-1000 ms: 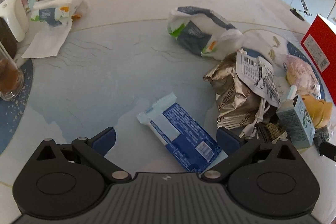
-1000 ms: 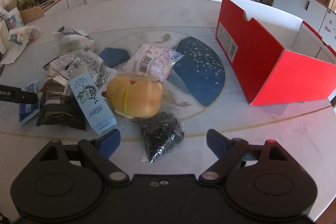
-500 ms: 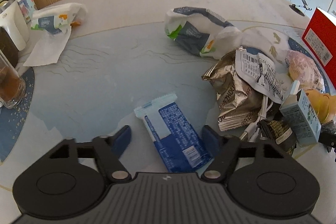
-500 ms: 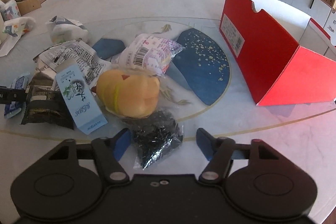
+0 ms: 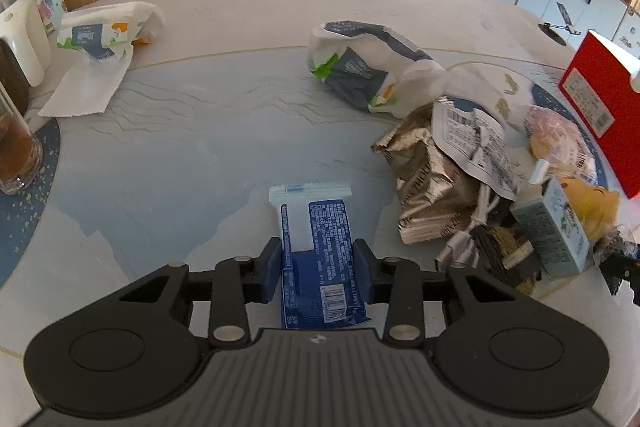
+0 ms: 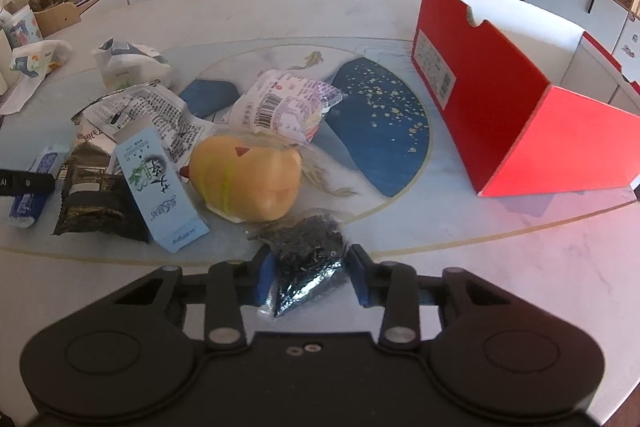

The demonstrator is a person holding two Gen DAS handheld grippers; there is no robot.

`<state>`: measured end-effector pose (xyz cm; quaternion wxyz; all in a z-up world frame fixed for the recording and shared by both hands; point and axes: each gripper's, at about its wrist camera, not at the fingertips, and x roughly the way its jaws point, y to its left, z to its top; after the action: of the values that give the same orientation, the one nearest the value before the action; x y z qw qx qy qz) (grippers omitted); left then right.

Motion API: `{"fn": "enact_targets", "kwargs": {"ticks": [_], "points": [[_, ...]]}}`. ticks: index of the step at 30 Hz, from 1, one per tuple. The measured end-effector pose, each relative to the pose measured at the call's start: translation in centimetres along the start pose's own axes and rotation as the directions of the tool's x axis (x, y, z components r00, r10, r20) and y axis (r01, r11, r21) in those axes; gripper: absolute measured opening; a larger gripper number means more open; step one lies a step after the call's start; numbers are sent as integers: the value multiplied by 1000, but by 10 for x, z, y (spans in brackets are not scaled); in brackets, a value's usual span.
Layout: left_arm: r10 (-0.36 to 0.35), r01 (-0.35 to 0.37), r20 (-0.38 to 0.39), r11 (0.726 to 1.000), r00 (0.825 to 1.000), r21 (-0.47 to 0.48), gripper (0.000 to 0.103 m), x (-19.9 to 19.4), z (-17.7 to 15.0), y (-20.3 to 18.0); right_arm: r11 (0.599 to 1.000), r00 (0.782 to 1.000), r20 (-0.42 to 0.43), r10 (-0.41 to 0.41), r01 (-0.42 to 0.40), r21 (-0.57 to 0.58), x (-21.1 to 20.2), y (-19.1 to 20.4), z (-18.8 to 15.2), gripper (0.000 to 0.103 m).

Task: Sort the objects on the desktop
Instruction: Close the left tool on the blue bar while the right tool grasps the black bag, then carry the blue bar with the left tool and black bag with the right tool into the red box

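We had both grippers closing at once. The left gripper [image 5: 316, 269] had just been closing, and its blue pads sat against the long sides of the blue-and-white wrapper [image 5: 318, 255], which lay flat on the table [image 5: 168, 163] pointing away from us. The right gripper [image 6: 310, 275] had also just been closing, and it pinched the small clear bag of dark bits [image 6: 308, 259] near the table's front edge, just in front of the yellow plush toy [image 6: 250, 179].

To do this step well, we judged that each lift should go straight up and slowly: the wrapper was thin and could buckle or slip, and the bag was held by its lower end, so its contents could sag. The red box [image 6: 516, 115] stood open to the right and was probably the bin for one sort.

We could not see the near ends of either packet, which were hidden under the gripper bodies. How firmly the left pads bit was hard to tell. The box's inside was mostly hidden behind its wall.
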<state>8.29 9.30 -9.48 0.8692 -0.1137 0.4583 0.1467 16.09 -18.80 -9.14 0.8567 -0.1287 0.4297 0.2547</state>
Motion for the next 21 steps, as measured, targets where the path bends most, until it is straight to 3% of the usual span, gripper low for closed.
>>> {"fn": "enact_targets", "kwargs": {"ticks": [9,21], "points": [[-14,12,33,999,999,38,36,-24,-1,-14,1000,999,32,-7,6,23,-21,-8,-2,37],[-105,96,81,990,991,108,36,-62,14,-59,998,997,71,5,-10,64,-47,-20,6,37]]}}
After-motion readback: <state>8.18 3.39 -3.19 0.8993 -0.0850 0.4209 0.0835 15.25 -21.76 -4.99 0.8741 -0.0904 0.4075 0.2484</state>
